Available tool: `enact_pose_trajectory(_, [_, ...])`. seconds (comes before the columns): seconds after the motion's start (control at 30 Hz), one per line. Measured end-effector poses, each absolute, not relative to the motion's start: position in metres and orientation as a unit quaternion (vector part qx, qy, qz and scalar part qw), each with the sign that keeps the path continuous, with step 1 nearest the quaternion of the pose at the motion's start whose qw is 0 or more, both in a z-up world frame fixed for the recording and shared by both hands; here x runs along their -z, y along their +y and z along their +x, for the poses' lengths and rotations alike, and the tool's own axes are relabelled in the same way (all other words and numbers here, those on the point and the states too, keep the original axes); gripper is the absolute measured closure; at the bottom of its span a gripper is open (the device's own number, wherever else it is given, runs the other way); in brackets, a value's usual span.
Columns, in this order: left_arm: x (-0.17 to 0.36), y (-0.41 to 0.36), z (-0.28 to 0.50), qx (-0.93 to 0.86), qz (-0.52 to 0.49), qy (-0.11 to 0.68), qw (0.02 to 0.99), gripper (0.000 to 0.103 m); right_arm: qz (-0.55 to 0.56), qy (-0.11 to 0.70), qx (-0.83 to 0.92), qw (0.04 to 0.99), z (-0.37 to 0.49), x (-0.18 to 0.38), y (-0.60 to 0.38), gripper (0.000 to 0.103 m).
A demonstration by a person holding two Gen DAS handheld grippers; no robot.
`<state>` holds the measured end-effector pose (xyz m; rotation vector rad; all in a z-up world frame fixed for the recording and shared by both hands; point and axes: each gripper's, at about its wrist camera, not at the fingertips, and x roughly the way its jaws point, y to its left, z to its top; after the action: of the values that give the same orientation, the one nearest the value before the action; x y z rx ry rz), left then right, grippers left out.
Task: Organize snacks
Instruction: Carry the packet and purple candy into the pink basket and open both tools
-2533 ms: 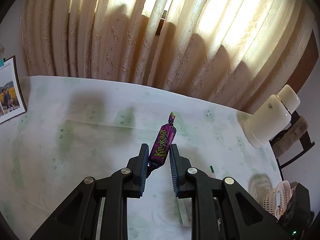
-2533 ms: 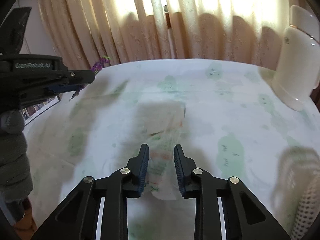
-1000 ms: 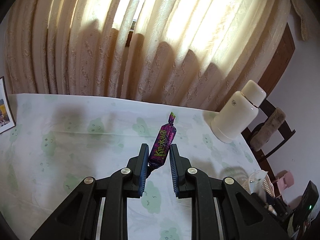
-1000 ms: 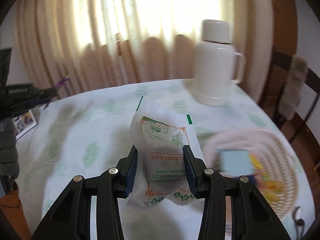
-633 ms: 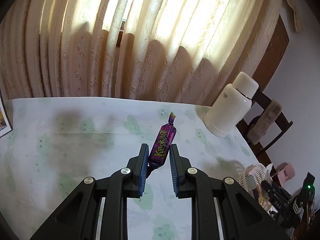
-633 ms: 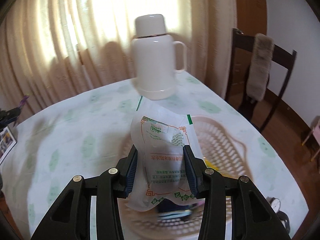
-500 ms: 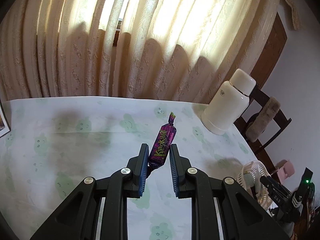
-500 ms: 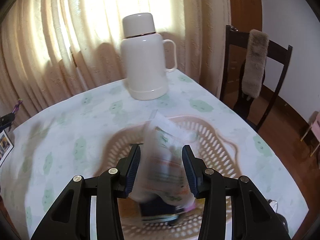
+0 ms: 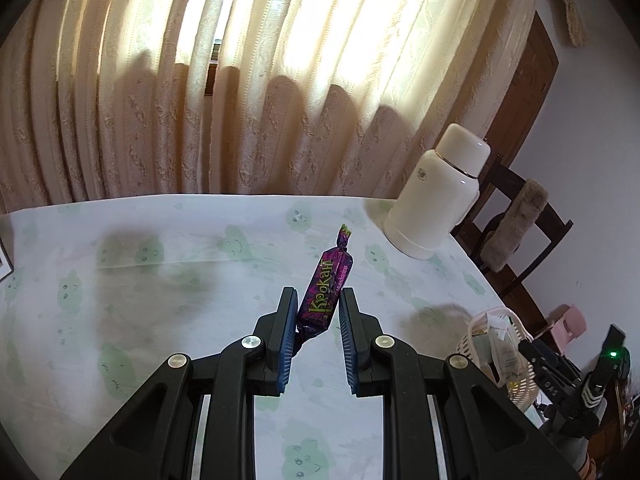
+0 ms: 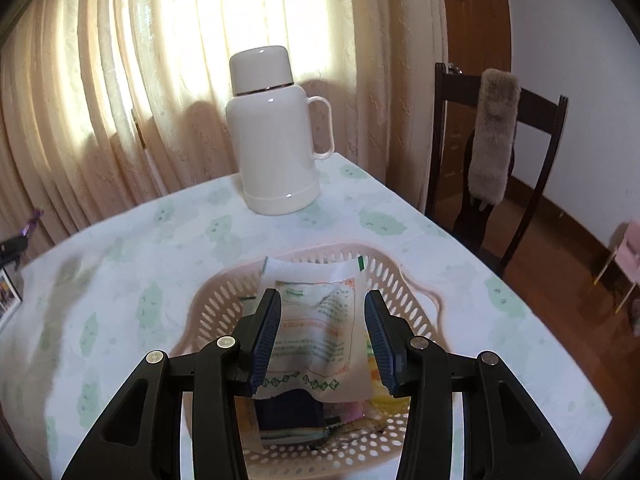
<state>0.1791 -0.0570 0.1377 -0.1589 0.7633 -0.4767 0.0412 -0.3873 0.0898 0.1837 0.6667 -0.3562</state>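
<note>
Candy [image 9: 326, 292] in a purple twisted wrapper stands pinched between the fingers of the left gripper [image 9: 316, 322], tilted up and to the right, held above the cloud-print tablecloth [image 9: 168, 264]. The pale plastic basket [image 9: 498, 354] sits well apart at the lower right of this view, past the cream thermos [image 9: 436, 196]. To finish this step well, I judge the left gripper should keep its squeeze firm while it carries the candy across, come over the basket's open middle rather than its rim, and let go only once low, since so light a piece could bounce out. Compared with half a second ago, the thermos and basket sit further into the left wrist view, so the gripper has swung toward them; the candy has not shifted in the grip.

In the right wrist view, the right gripper [image 10: 322, 340] is spread wide over the basket [image 10: 420, 292], touching nothing. The white snack packet [image 10: 320, 328] lies loose on the other snacks inside, between the parted fingers. Half a second ago it was a blur dropping from the fingers; now it has settled. The right gripper should lift straight up, clear of the rim, leaving room for the left.
</note>
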Motion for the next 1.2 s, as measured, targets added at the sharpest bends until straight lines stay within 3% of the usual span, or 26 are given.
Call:
enact_pose_trajectory(0.13, [-0.14,-0.065,0.174,0.237,-0.067,0.364,0.898,0.085,0.085,0.35,0.183,0.915,0.046,-0.072,-0.392,0.058])
enact_pose_trajectory(0.5, [-0.135,-0.098,0.153,0.286,-0.041,0.37,0.883,0.085,0.098,0.292,0.192,0.932,0.013,-0.087,-0.398,0.057])
enact_pose_trajectory(0.77, [-0.121,-0.134,0.13,0.316,-0.003,0.369,0.874,0.085,0.089,0.208,0.253,0.941,-0.032,-0.088,-0.401,0.038])
enact_pose_trajectory(1.2, [-0.108,-0.229,0.109,0.341,0.023,0.405,0.848,0.085,0.104,0.157,0.255,0.949,-0.052,-0.073,-0.416,0.037])
